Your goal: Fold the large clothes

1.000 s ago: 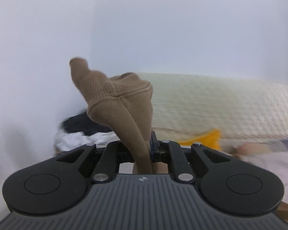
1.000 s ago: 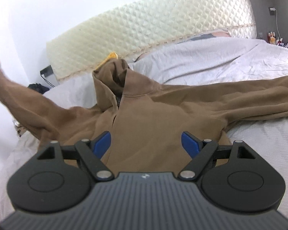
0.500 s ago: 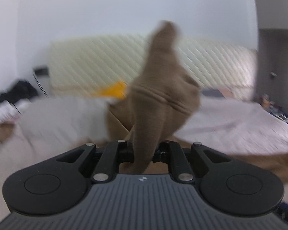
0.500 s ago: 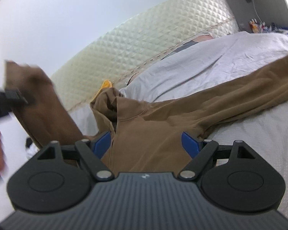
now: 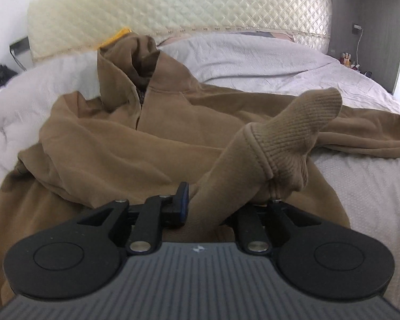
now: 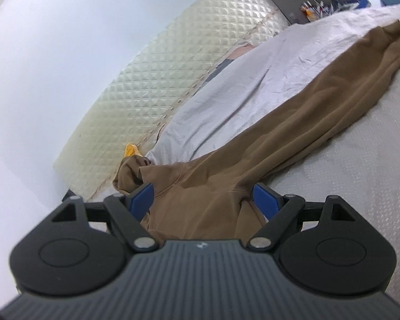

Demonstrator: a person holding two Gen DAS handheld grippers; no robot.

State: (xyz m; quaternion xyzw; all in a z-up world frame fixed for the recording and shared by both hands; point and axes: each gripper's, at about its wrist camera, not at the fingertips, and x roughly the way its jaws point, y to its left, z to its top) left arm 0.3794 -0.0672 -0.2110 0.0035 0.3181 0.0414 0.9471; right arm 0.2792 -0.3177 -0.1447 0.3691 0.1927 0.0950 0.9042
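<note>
Brown hoodie [image 5: 136, 144] is lying face up on the grey bed [image 5: 266, 61], and the left gripper [image 5: 224, 200] has its sleeve [image 5: 274, 149] laid across the chest, jaws just been opening with the sleeve between them, so it looks let go or nearly. If you ask me, the trick now is to back out slow and low so the ribbed cuff doesn't snag and drag the fold apart. That gripper angles down over the chest, while the right gripper [image 6: 204, 197] sits tilted near the armpit of the other sleeve [image 6: 333, 101], jaws wide open and holding nothing.
</note>
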